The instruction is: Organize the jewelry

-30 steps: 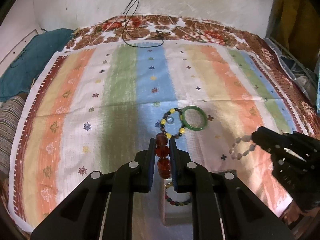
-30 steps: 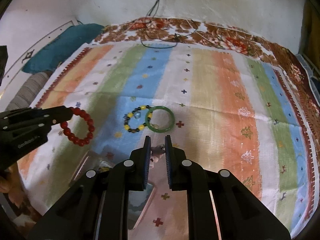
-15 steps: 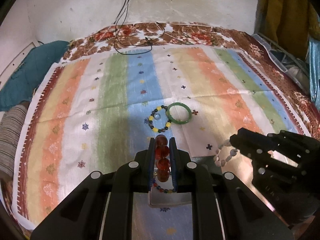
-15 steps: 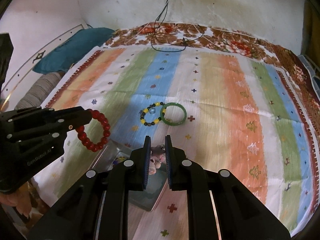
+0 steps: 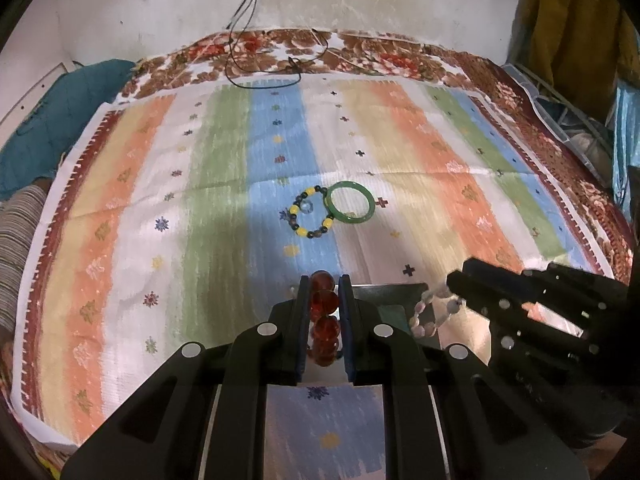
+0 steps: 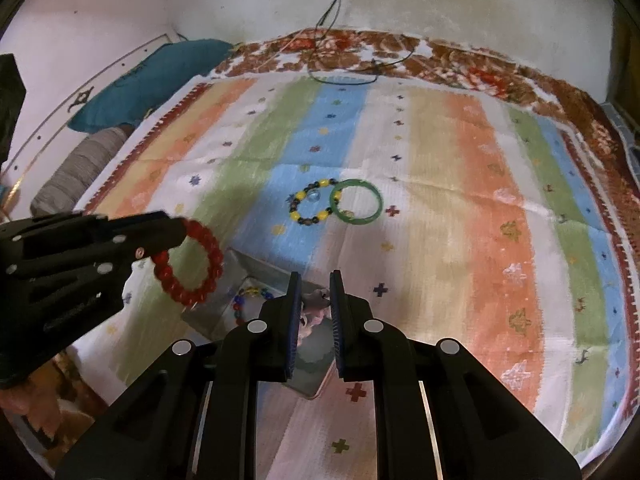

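Observation:
My left gripper [image 5: 324, 280] is shut on a red bead bracelet [image 5: 323, 304], which hangs as a ring in the right wrist view [image 6: 188, 264]. My right gripper [image 6: 314, 280] is shut on a pale pink bead bracelet [image 6: 314, 304], also seen in the left wrist view [image 5: 430, 312]. Both hang over a clear box [image 6: 272, 276] that holds a multicolour bead bracelet [image 6: 248, 300]. A green bangle [image 5: 351, 202] and a yellow-and-dark bead bracelet [image 5: 308, 216] lie touching on the striped cloth [image 5: 200, 200] farther ahead.
A black cable [image 5: 264, 76] lies on the floral blanket [image 5: 360, 52] by the back wall. A teal cushion [image 5: 52, 120] and a striped roll [image 5: 16, 248] lie at the left. Clutter sits at the right edge [image 5: 580, 132].
Both grippers have drawn back toward me with their bracelets. The clear box now sits under both sets of fingers, and the bangle and bead bracelet look farther away.

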A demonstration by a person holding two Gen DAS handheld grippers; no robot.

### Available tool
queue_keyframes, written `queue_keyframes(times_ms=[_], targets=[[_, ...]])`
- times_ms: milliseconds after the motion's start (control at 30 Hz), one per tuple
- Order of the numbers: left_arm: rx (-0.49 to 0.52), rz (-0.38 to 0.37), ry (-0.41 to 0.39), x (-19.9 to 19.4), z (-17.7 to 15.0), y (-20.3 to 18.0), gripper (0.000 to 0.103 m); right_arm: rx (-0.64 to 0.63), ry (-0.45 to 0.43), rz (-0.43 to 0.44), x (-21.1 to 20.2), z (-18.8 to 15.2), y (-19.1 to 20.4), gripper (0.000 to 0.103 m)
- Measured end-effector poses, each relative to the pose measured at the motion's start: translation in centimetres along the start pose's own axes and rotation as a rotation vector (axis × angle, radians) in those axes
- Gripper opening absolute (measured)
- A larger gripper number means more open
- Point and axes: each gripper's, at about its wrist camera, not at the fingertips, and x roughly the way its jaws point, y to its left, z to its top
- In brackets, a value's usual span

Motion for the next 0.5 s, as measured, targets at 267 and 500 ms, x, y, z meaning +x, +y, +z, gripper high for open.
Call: queue_keyframes(times_ms=[267,500], targets=[[-0.005,0.046,-0.015,0.5,0.5,0.7,0.033,0.033,0.01,-0.016,0.6,0.5,-1.0,0.042],[-0.039,0.045,0.016,2.0,1.0,1.7,0.056,0.056,0.027,-0.038,1.7,1.3,-1.7,0.053]])
